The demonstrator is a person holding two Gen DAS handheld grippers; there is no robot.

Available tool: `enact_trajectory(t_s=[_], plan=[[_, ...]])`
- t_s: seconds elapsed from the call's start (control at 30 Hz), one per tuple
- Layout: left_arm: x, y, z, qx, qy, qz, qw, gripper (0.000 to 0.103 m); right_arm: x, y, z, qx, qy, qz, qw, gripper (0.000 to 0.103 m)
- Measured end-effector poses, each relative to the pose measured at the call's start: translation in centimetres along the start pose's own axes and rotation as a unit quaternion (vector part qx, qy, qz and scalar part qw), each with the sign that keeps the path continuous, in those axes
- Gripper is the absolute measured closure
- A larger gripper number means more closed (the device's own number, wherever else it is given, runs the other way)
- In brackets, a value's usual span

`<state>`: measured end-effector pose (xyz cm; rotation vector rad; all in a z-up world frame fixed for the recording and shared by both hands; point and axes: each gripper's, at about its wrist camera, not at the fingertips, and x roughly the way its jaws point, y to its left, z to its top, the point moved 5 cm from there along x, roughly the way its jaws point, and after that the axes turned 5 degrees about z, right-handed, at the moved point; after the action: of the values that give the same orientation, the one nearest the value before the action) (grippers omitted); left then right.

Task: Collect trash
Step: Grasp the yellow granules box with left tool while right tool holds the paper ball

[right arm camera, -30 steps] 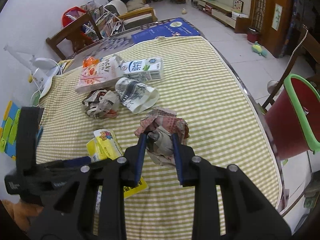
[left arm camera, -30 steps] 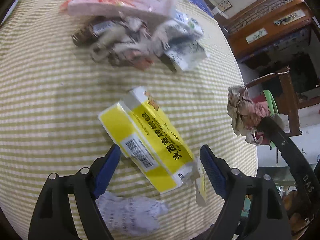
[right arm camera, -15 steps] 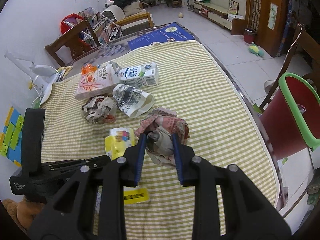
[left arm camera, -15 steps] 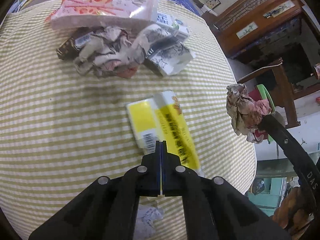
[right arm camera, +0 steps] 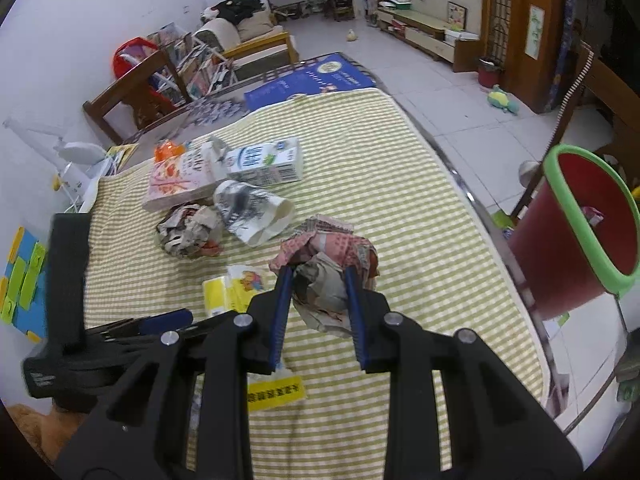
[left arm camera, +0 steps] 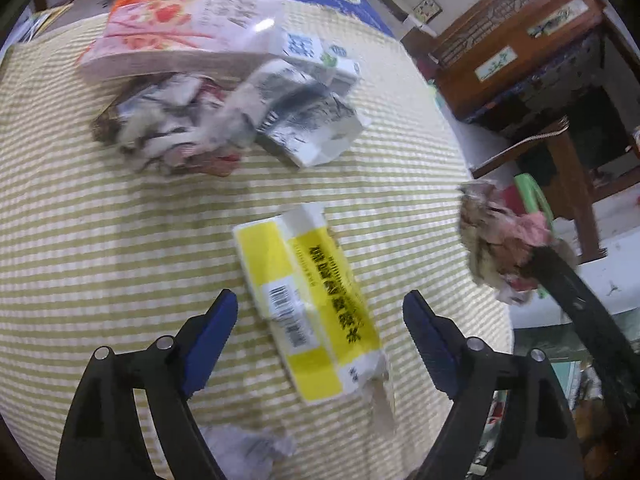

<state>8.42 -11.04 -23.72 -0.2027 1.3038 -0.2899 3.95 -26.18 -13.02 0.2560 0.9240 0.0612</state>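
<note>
Altogether two paper wads (right arm camera: 188, 230), three cartons (left arm camera: 308, 300), one bin (right arm camera: 576, 232)

Surface (right arm camera: 400, 184): woven checked cloth, matt. Yellow carton (left arm camera: 308, 304): glossy printed card. Paper wad (right arm camera: 328, 272): crumpled, rough. Bin (right arm camera: 560, 256): smooth red plastic, green rim.

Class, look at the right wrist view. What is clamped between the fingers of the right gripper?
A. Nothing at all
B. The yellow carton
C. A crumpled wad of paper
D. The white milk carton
C. The right gripper has both blue pads pressed against a crumpled wad of paper, held above the checked cloth, while the yellow carton lies flat on the table beside it.
</note>
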Motion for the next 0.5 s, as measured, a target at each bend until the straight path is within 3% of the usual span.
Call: enact_trajectory(t_s=[0.1, 0.17, 0.2, 0.33, 0.5], plan=[[1.6, -0.8, 0.0, 0.004, 0.016, 0.018, 0.9997, 0.021, -0.3, -1.0, -0.5, 0.011, 0.003, -0.006, 1.0, 0.076], [2.3, -1.5, -0.1, 0.015, 0.016, 0.028, 0.9994, 0.028, -0.5, -1.7, -0.8, 0.018, 0.006, -0.009, 1.0, 0.076], [2.4, -1.6, -0.1, 0.023, 0.013, 0.031, 0.9992, 0.043, -0.6, -2.0, -1.0, 0.021, 0.006, -0.01, 1.0, 0.076], [2.1, -1.7, -0.1, 0.026, 0.012, 0.012, 0.9995, 0.046, -1.2, -2.4, -0.9, 0.028, -0.004, -0.001, 1.0, 0.076], [-2.2, -0.6, 1.0, 0.031, -0.052, 0.033, 0.9976, 0.052, -2.0, -1.6, 0.3, 0.023, -0.027, 0.027, 0.999, 0.076]])
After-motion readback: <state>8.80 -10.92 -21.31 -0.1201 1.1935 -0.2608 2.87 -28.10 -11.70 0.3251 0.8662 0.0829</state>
